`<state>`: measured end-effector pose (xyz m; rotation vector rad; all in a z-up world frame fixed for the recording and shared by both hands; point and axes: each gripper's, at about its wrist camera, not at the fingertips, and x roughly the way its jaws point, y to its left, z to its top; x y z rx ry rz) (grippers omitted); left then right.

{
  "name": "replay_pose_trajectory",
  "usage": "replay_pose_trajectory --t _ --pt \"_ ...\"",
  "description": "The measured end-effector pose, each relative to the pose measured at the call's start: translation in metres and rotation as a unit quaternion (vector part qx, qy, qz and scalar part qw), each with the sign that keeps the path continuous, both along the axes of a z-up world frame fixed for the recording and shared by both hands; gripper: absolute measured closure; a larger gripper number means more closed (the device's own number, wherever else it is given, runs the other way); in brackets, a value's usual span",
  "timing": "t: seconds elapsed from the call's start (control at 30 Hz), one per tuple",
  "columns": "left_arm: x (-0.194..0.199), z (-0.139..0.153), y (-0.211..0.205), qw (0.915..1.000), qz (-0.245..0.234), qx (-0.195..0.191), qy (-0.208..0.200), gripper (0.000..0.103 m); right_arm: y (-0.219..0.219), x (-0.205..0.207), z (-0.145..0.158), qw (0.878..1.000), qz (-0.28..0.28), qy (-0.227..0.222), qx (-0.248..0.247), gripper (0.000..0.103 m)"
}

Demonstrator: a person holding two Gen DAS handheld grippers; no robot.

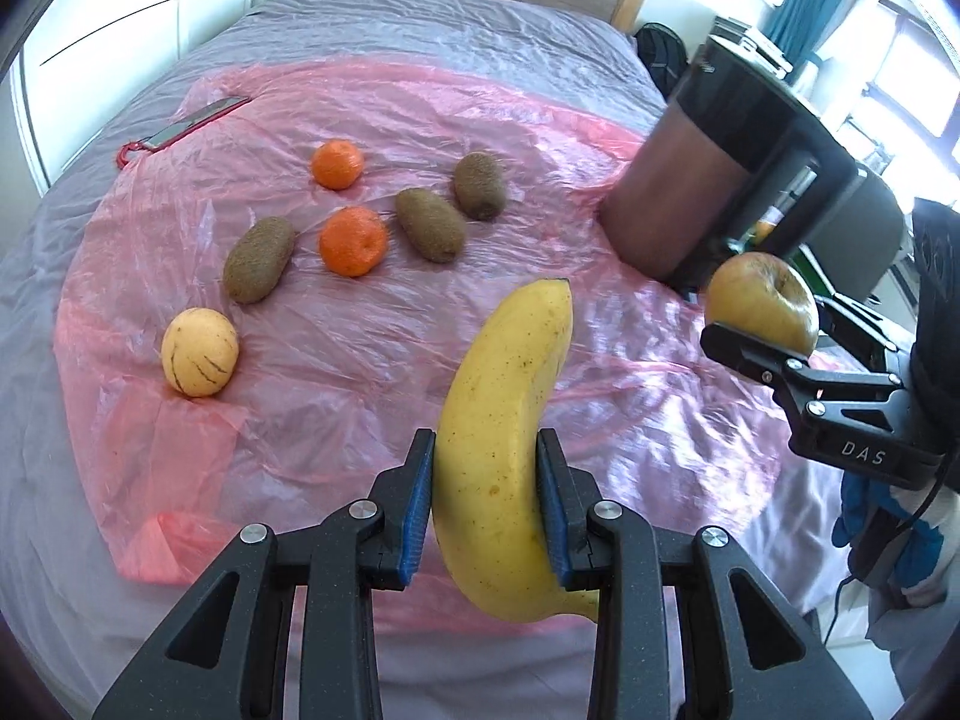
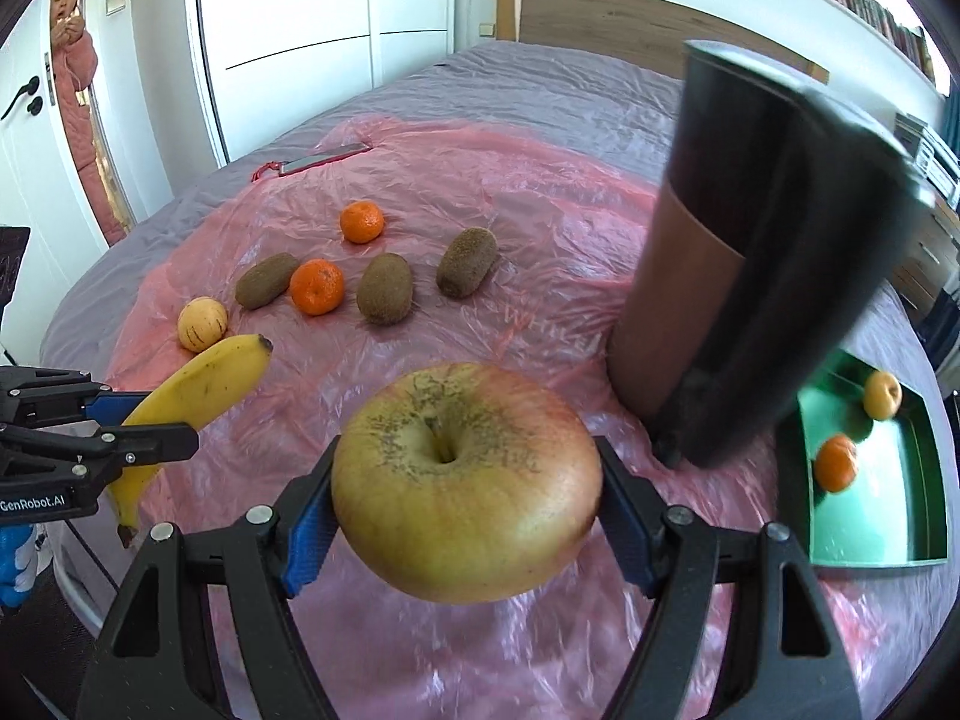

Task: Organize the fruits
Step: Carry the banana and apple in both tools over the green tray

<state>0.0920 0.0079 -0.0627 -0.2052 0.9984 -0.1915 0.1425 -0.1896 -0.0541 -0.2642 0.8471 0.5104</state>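
- left tongs (image 1: 485,504) clenched on 1 banana (image 1: 510,426), blue pads pressing both sides at mid-length; banana's up off the bed, tip pointing away, stem end toward the cam
- right tongs (image 2: 465,516) clenched on 1 apple (image 2: 467,483), yellow-green w/ a reddish blush, stem dimple facing the cam, held above the pink plastic sheet (image 2: 540,228)
- left on the sheet, 6 pcs: 3 kiwis (image 1: 259,260) (image 1: 429,224) (image 1: 479,185), 2 mandarins (image 1: 336,164) (image 1: 353,240), 1 pale yellow round fruit w/ dark streaks (image 1: 200,353)
- those 6 sit in a loose cluster, none touching; yellow fruit nearest the left side, apart from the rest
- green tray (image 2: 900,534) at the right edge of the bed, beyond the sheet, holds 2 pcs: 1 mandarin (image 2: 835,463), 1 small yellowish fruit (image 2: 882,395), apart from each other
- 1 tall dark cylinder w/ brown lower part (image 2: 690,324) stands tilted betw. cluster and tray
- 1 phone w/ red case (image 1: 198,119) lies at the sheet's far left edge
- grey bedcover (image 1: 420,24) under it all; 1 person in pink (image 2: 75,48) at the doorway, right-wrist view only
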Motion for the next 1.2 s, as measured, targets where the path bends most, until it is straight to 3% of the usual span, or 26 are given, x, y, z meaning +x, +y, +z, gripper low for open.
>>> replay_pose_trajectory --t 0.3,0.67,0.97,1.2 --pt "-0.018 0.026 -0.05 0.9978 -0.061 -0.019 -0.015 0.075 -0.062 -0.033 0.018 0.998 -0.057 -0.011 0.017 0.0" --pt "-0.029 0.046 -0.131 0.9883 -0.15 -0.018 -0.016 0.075 -0.168 -0.063 0.028 0.988 -0.148 -0.024 0.034 0.0" --pt "-0.022 0.051 -0.191 0.979 -0.203 -0.013 -0.01 0.075 -0.238 -0.073 0.026 0.977 -0.205 -0.032 0.04 0.0" --pt "0.005 0.061 -0.25 0.9709 -0.238 -0.013 -0.022 0.075 -0.278 -0.059 0.033 0.971 -0.232 -0.047 0.042 0.0"
